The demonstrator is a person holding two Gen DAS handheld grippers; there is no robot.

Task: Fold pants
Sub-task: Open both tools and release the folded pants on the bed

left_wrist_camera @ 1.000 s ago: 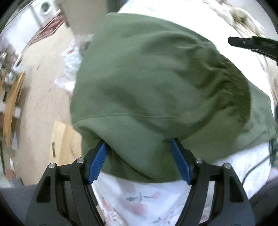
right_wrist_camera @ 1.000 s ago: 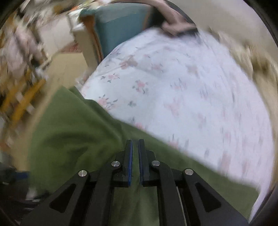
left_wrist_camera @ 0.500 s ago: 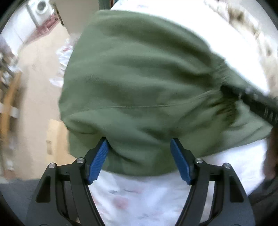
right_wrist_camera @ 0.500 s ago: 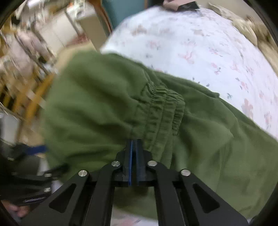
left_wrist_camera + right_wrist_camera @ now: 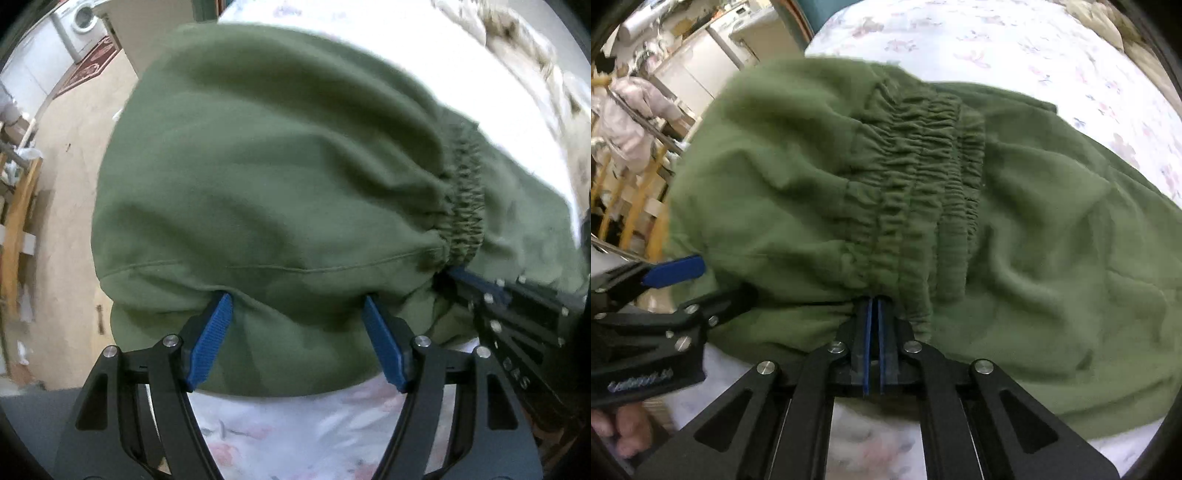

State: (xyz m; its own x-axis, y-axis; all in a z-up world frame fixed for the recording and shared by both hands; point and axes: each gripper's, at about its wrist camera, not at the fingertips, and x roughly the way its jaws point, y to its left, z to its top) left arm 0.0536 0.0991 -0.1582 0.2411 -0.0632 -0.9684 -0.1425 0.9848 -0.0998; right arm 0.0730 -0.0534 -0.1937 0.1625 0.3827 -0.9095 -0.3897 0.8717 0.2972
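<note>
Green sweatpants [image 5: 266, 192] lie bunched on a floral bedsheet [image 5: 280, 435], with the gathered elastic waistband [image 5: 923, 177] folded over the rest. My left gripper [image 5: 297, 306] is open, its blue pads spread wide with the cloth's near fold draped over the tips. My right gripper [image 5: 872, 306] is shut on the pants at the near end of the waistband. It also shows in the left wrist view [image 5: 480, 284] at the right, under the cloth edge. The left gripper shows in the right wrist view [image 5: 676, 273] at the left.
The bed's floral sheet [image 5: 1015, 48] stretches away behind the pants. A beige blanket [image 5: 535, 66] lies at the far right. Left of the bed are bare floor [image 5: 62, 155], a wooden rack [image 5: 14, 229] and a washing machine [image 5: 83, 22].
My right gripper has carried the waistband over and down toward the left gripper, folding the pants over. The left gripper has stayed open under the near fold.
</note>
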